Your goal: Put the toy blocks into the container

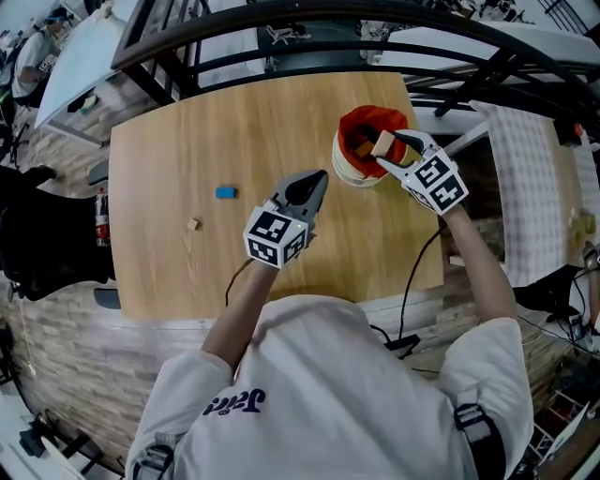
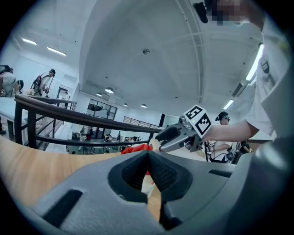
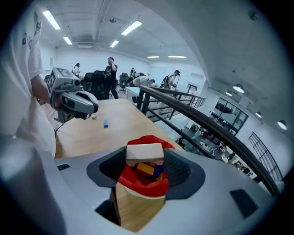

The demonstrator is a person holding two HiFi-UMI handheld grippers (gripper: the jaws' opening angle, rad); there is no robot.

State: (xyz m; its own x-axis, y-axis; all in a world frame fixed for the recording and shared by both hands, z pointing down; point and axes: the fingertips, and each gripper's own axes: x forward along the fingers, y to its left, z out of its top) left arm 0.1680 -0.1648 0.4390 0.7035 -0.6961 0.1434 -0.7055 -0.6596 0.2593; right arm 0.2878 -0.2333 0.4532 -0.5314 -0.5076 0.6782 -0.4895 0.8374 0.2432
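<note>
Nearest to the camera is the person's white shirt, with dark blue curly print low on its front; I cannot read the letters. The left gripper (image 1: 317,184), grey with a cube of black-and-white square markers, has its fingers closed together with nothing between them. They point across the light wooden table (image 1: 187,141).

To the left of these fingers, well apart from them, a small blue rectangular block (image 1: 226,192) lies flat on the table, with its long axis running left to right in the head view. A smaller pale wooden block (image 1: 193,224) lies a little nearer to the person than the blue one.

The right gripper (image 1: 386,152) points downward, and its fingers grip a pale wooden rectangular block (image 3: 144,150). The long axis of this block runs from one finger to the other, about level, and the pads press on its two short ends.

Directly under the fingers and the held block stands the round white container with a red lining (image 1: 349,173), open at the top, near the far right corner of the table. Inside it, in the right gripper view, there are a yellow block (image 3: 146,168) and a dark blue block (image 3: 158,171) side by side. I see no label on the container.

Behind the table runs a dark curved metal railing (image 1: 281,19).
</note>
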